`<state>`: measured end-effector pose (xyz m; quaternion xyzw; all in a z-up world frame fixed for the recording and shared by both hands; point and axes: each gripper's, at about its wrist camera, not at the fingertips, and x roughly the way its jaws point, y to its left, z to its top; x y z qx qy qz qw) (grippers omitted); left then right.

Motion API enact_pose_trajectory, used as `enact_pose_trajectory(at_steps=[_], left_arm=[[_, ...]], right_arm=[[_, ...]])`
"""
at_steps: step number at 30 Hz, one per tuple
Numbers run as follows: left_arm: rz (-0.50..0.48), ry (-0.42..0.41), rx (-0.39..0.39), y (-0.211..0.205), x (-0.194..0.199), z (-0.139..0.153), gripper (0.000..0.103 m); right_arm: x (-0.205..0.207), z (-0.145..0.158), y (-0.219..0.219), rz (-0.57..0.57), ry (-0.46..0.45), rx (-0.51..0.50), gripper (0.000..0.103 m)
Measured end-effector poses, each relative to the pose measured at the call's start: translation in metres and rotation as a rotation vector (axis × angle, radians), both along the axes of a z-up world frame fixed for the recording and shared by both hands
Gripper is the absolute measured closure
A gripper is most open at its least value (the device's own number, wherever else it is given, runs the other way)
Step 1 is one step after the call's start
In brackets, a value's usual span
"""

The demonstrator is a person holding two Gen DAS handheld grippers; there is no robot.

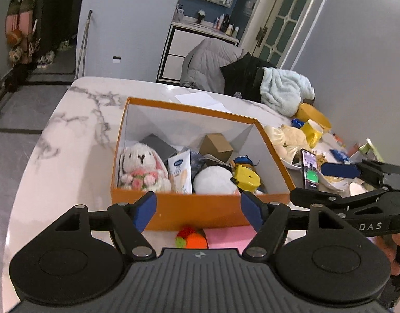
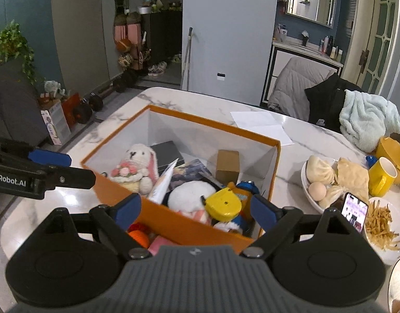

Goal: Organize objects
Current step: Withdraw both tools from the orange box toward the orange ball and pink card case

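Orange cardboard forms the open box (image 1: 200, 208) that stands on the white marble desk (image 1: 69, 156), and most of the task's things already lie inside it. At the left of the box sits a white plush rabbit (image 1: 141, 168) holding a pink knitted bouquet; behind it a dark grey box (image 1: 158, 144) is half covered by the rabbit's head. Beside the rabbit stands a white packet (image 1: 180, 173) with a blue label whose print is too small to read. A round white plush (image 1: 214, 180) lies in the middle, and its lower part is hidden by the front wall of the box. A small brown carton (image 1: 216, 144) stands near the back, and a yellow toy (image 1: 248, 177) with a blue part behind it lies at the right; what kind of toy it is I cannot tell. Outside the box, just in front of its wall, an orange, red and green woolly ball (image 1: 190, 237) and a pink pad (image 1: 226, 237) rest on the desk, both partly cut off by the gripper body. The left gripper (image 1: 198, 211) hovers before the box with its blue pads wide apart and nothing between them. The right gripper (image 2: 196, 210) hangs over the near right corner of the box, also spread wide and empty. On the right side of the desk a smartphone (image 2: 353, 212) leans between a bowl of buns (image 2: 319, 180) and a plate of fries (image 2: 382, 224).
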<state>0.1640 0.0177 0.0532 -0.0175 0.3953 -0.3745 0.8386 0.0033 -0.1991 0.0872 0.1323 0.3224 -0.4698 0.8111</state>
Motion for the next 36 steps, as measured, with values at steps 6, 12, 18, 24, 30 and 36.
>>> enact_pose_trajectory(at_steps=[6, 12, 18, 24, 30, 36], left_arm=[[0.022, 0.010, -0.022, 0.022, -0.010, -0.011, 0.019], [0.034, 0.025, 0.001, 0.033, -0.019, -0.033, 0.019], [0.034, -0.004, 0.031, 0.028, -0.033, -0.060, 0.019], [0.013, -0.006, 0.077, 0.007, -0.041, -0.093, 0.019], [0.001, 0.024, 0.069, -0.012, -0.038, -0.112, 0.019], [-0.005, 0.050, 0.070, -0.029, -0.032, -0.122, 0.019]], right_arm=[[-0.013, -0.005, 0.025, 0.012, -0.031, 0.005, 0.011], [-0.030, -0.021, 0.039, -0.005, -0.066, 0.030, 0.011], [-0.041, -0.048, 0.044, -0.024, -0.065, 0.053, 0.011], [-0.046, -0.089, 0.048, -0.049, -0.049, 0.083, 0.011], [-0.039, -0.131, 0.051, -0.062, -0.007, 0.104, 0.011], [-0.035, -0.152, 0.052, -0.074, -0.015, 0.118, 0.011]])
